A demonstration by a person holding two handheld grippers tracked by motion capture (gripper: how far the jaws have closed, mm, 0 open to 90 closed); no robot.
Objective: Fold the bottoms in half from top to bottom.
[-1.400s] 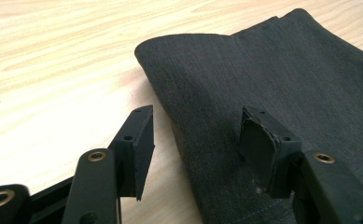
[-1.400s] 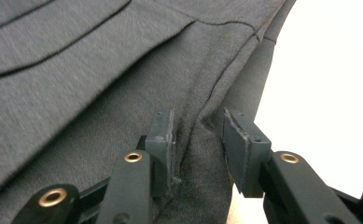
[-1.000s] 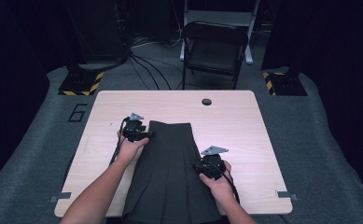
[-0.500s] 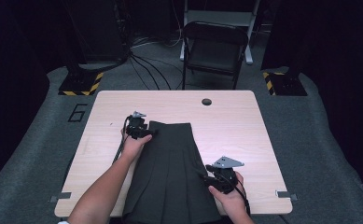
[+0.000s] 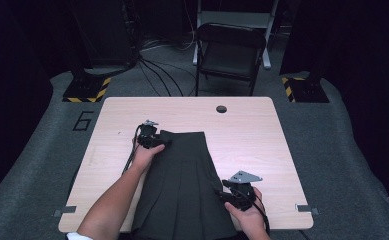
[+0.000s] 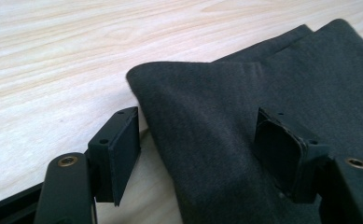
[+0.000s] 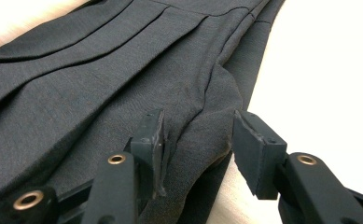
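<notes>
While skirt (image 5: 182, 185) runs near-far, left gripper (image 5: 158, 141) straddles far-left waistband corner, right gripper (image 5: 225, 192) near-right side edge; both jaws just opening, unclenched, cloth between.

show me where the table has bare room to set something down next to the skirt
Bare wood runs along the far edge around the round hole, and down the right side between the skirt and the table edge. A narrower strip lies left of the skirt. Crowded spots: the skirt's far left corner by the left tongs, and its right edge by the right tongs.
</notes>
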